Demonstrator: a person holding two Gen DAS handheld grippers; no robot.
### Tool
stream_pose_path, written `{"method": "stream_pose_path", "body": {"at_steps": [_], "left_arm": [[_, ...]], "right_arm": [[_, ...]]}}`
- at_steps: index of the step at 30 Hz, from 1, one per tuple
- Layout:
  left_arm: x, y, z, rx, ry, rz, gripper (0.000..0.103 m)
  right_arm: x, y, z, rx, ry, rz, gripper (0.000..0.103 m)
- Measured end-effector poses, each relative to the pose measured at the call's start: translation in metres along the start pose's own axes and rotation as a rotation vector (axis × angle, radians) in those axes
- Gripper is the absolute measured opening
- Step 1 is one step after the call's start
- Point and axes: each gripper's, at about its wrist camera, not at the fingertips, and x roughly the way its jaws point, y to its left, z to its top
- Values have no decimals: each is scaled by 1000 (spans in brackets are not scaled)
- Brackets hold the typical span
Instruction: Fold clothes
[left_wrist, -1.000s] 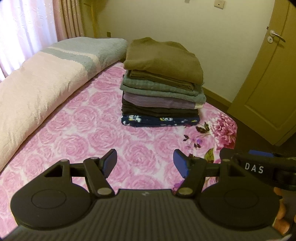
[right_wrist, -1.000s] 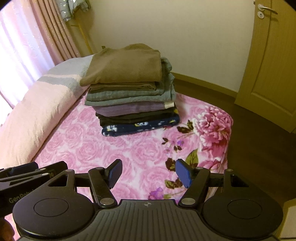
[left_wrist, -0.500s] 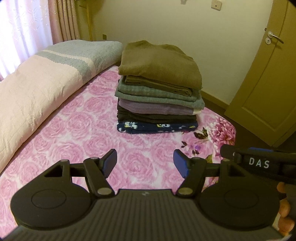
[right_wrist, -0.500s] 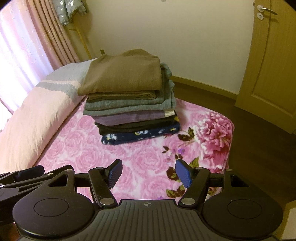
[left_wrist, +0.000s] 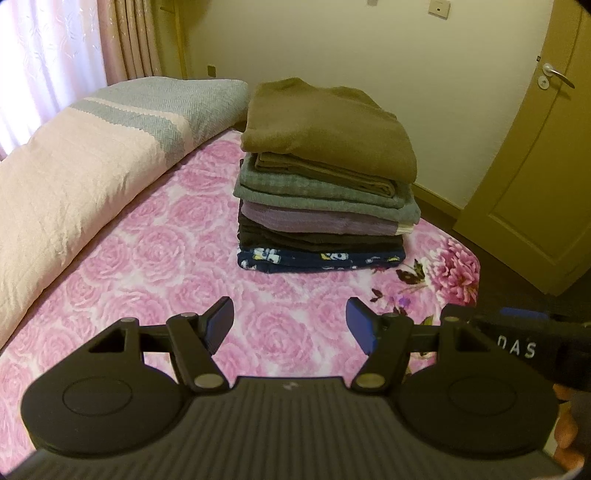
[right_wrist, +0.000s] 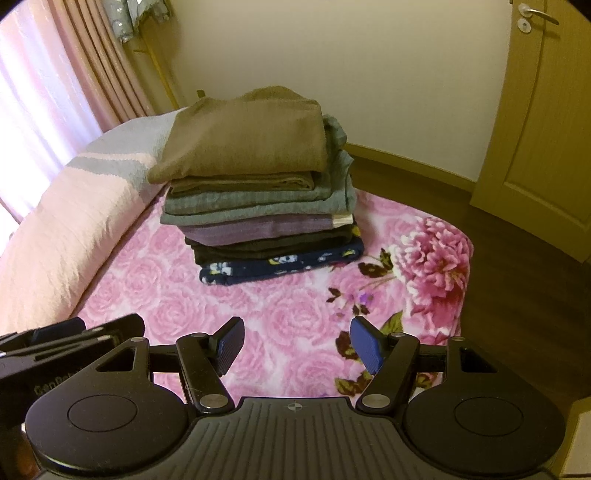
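Note:
A stack of several folded clothes (left_wrist: 325, 177) stands on the pink rose-patterned bedspread (left_wrist: 155, 266), with an olive-brown garment (left_wrist: 328, 122) on top and a navy patterned one (left_wrist: 321, 260) at the bottom. The stack also shows in the right wrist view (right_wrist: 258, 192). My left gripper (left_wrist: 290, 326) is open and empty, held above the bedspread in front of the stack. My right gripper (right_wrist: 297, 345) is open and empty, also short of the stack. Each gripper shows at the edge of the other's view.
A rolled pink and grey-blue quilt (left_wrist: 74, 162) lies along the left of the bed. Pink curtains (right_wrist: 55, 74) hang at the left. The bed's far right corner (right_wrist: 458, 266) drops to a dark wood floor (right_wrist: 517, 295). A closed door (left_wrist: 535, 166) stands at the right.
Both grippers have moved a little closer to the stack, which looks larger and more centred. Both stay open and empty. The clothes have not moved.

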Motion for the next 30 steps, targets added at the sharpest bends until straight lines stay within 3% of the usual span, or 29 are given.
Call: {"method": "stream_pose_path", "body": {"at_steps": [14, 30], "left_arm": [[-3, 3, 9, 6, -22, -5, 64], [-42, -6, 1, 16, -82, -9, 64]], "right_arm": [[2, 6, 3, -9, -1, -3, 67], [-33, 8, -5, -22, -59, 10, 67]]}}
